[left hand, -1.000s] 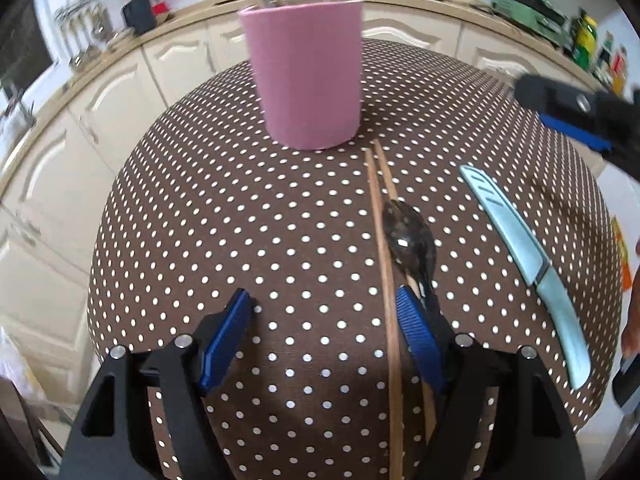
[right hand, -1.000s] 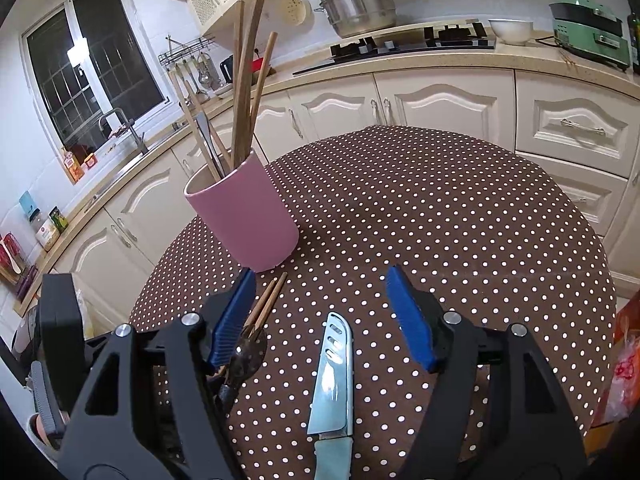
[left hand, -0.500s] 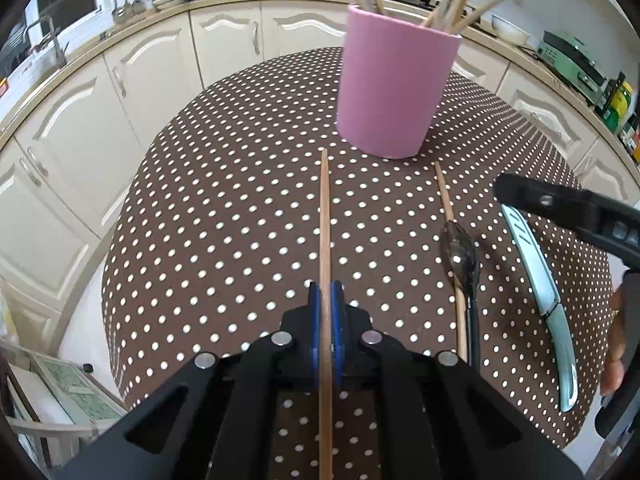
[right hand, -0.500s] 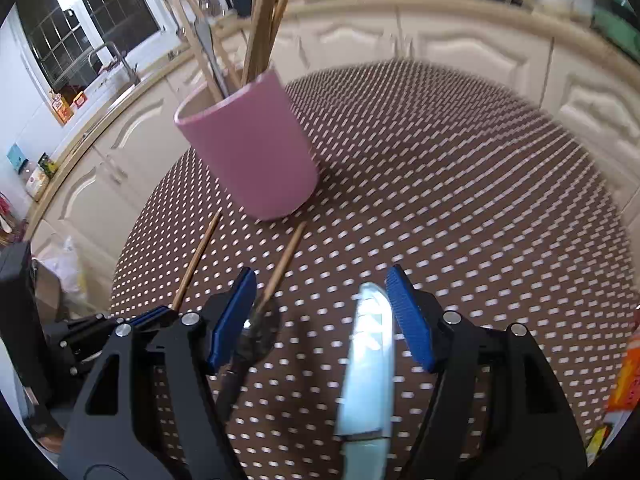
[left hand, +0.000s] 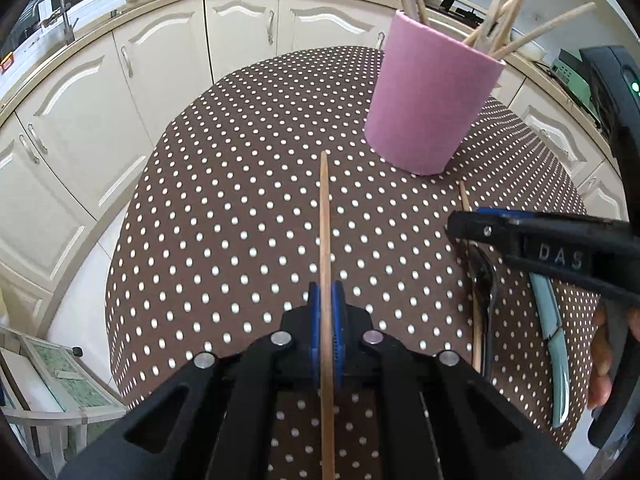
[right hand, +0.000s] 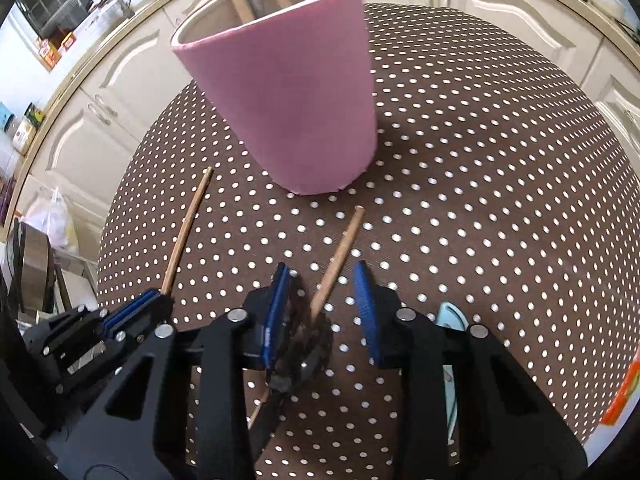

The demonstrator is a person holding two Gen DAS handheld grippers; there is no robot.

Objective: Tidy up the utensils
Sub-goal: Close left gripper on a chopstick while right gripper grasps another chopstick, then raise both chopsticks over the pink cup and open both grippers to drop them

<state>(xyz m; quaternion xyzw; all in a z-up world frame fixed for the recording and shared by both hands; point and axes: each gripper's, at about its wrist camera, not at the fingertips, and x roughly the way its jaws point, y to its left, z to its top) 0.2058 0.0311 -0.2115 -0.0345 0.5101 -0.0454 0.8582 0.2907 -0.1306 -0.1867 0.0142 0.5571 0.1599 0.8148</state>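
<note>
On the polka-dot surface (left hand: pixel 224 216), the left gripper (left hand: pixel 326 316) has its jaws clamped on one wooden chopstick (left hand: pixel 325 216), whose tip points toward the pink cup (left hand: pixel 432 100) already holding utensils. Right of it, the right gripper (right hand: pixel 320 308) is closing its jaws — a second chopstick (right hand: pixel 340 252) and a dark spoon (right hand: pixel 308 344) lie between them, not yet pinched. A pale blue knife (left hand: pixel 554 352) lies beside the spoon.

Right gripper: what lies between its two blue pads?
In the right wrist view, the right gripper is closing around the second chopstick and the dark spoon beside it; neither pad presses them yet.
</note>
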